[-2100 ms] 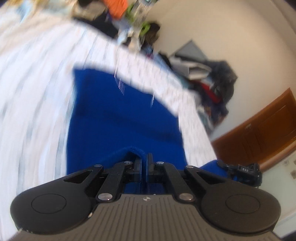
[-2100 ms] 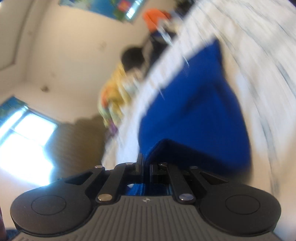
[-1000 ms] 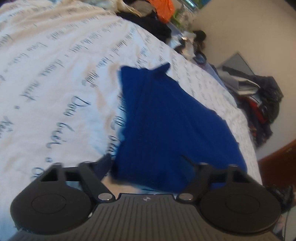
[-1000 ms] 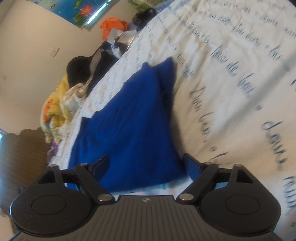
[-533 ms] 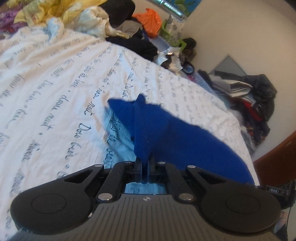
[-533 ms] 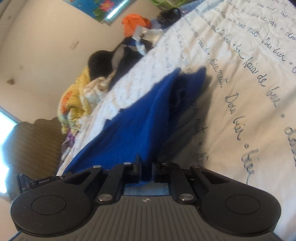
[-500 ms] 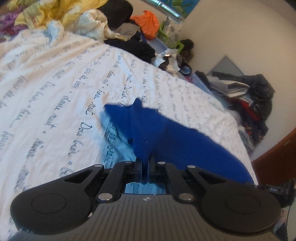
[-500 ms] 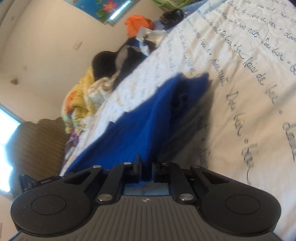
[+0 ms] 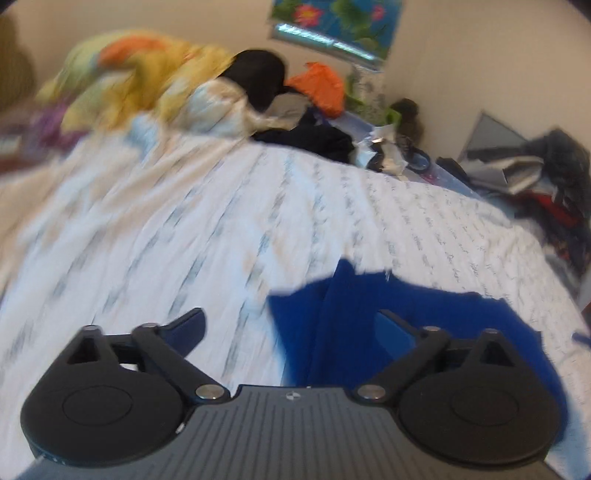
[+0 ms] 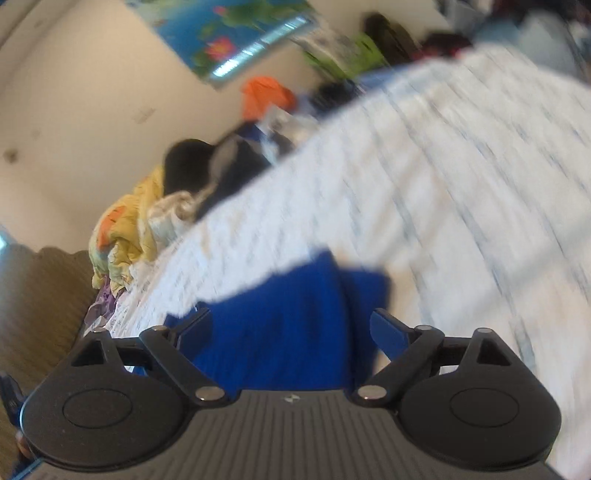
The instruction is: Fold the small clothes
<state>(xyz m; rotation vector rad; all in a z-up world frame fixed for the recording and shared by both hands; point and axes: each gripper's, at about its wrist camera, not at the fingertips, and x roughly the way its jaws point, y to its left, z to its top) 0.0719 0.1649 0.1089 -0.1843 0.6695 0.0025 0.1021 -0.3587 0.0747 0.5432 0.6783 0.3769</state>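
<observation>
A folded blue cloth point(image 9: 351, 321) lies on the white bed sheet with script print point(image 9: 192, 236). My left gripper point(image 9: 291, 328) is open and empty, low over the cloth's left edge; its right finger is over the cloth, its left finger over bare sheet. In the right wrist view the same blue cloth point(image 10: 280, 332) lies between the fingers of my right gripper point(image 10: 291, 328), which is open and empty just above it. Both views are motion-blurred.
A yellow and orange blanket point(image 9: 140, 74), black clothes point(image 9: 258, 74) and an orange item point(image 9: 321, 88) are piled at the head of the bed. More clothes point(image 9: 550, 177) are heaped at the right. A flower poster point(image 10: 221, 33) hangs on the wall.
Both grippers were shut on the blue cloth half a second ago and now stand open. The cloth has dropped flat on the sheet and both grippers have pulled back.
</observation>
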